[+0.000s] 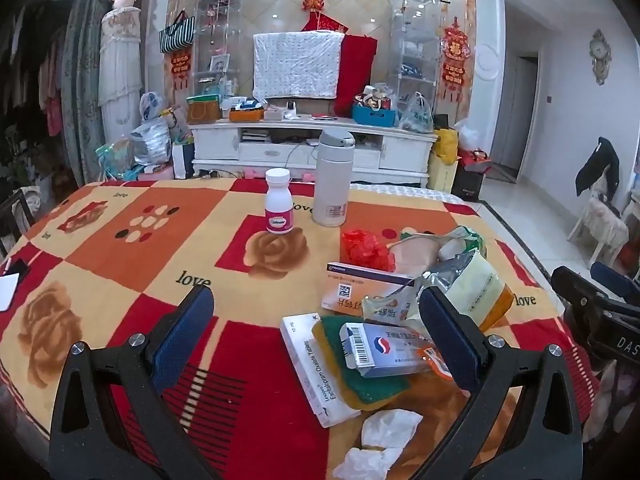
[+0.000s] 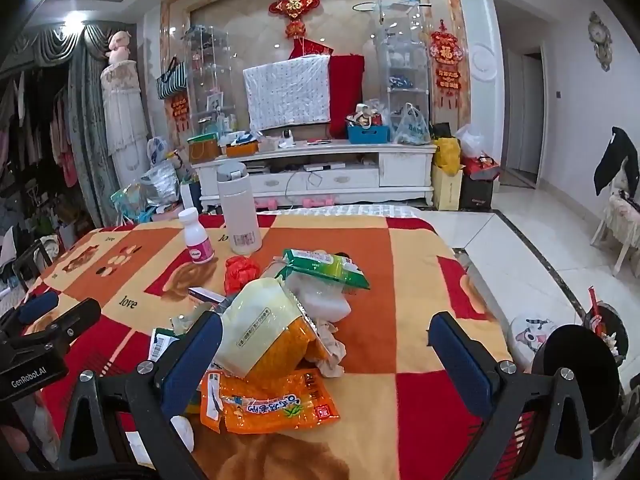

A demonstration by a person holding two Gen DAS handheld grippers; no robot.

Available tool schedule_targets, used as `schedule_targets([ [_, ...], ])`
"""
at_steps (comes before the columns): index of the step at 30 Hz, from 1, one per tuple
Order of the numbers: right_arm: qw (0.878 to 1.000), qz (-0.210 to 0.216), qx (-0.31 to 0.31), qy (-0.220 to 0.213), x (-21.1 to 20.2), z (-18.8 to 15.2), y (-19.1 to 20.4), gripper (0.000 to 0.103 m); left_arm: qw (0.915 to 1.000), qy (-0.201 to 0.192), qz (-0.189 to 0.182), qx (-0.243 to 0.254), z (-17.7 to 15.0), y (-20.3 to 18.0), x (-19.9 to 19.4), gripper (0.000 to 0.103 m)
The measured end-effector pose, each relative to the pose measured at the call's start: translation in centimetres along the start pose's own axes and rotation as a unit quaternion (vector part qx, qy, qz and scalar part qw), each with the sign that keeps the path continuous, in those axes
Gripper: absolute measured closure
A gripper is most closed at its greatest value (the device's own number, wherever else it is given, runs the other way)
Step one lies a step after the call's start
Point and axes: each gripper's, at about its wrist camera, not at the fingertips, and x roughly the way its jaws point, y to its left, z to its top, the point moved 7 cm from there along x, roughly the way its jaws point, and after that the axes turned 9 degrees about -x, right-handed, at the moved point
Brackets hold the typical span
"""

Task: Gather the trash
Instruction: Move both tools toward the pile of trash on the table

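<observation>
Trash lies piled on a table under a red-and-orange "love" blanket (image 1: 132, 248). In the left wrist view my open left gripper (image 1: 316, 334) frames a white medicine box (image 1: 316, 368), a silver-blue box (image 1: 384, 352) on a green-yellow pad (image 1: 360, 388), crumpled tissue (image 1: 388, 428), an orange box (image 1: 360, 288), a red wrapper (image 1: 366, 250) and a yellow bag (image 1: 472, 288). In the right wrist view my open right gripper (image 2: 326, 344) frames the yellow bag (image 2: 264, 328), an orange wrapper (image 2: 272, 404) and a green packet (image 2: 324, 266). Both grippers are empty.
A white thermos (image 1: 334, 178) and a pink-labelled pill bottle (image 1: 279, 202) stand at the table's far side. A black bin (image 2: 576, 368) stands on the tiled floor right of the table. A white TV cabinet (image 1: 312, 144) lines the back wall; a chair (image 1: 600, 216) stands right.
</observation>
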Motion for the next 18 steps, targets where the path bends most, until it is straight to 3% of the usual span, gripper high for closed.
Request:
schedule_targets([
  [9,1.0,-0.003,-0.004,-0.011,-0.2,0.2,0.1,0.0,1.0,0.001,-0.003,-0.004,0.1,-0.2,0.2,0.001],
  [10,1.0,0.0,0.002,0.009,0.3,-0.5,0.9,0.0,1.0,0.002,-0.003,-0.004,0.0,-0.2,0.2,0.001],
  [18,1.0,0.001,0.002,0.019,0.6,-0.5,0.5,0.0,1.0,0.003,-0.001,-0.009,-0.1,-0.1,0.4,0.001],
])
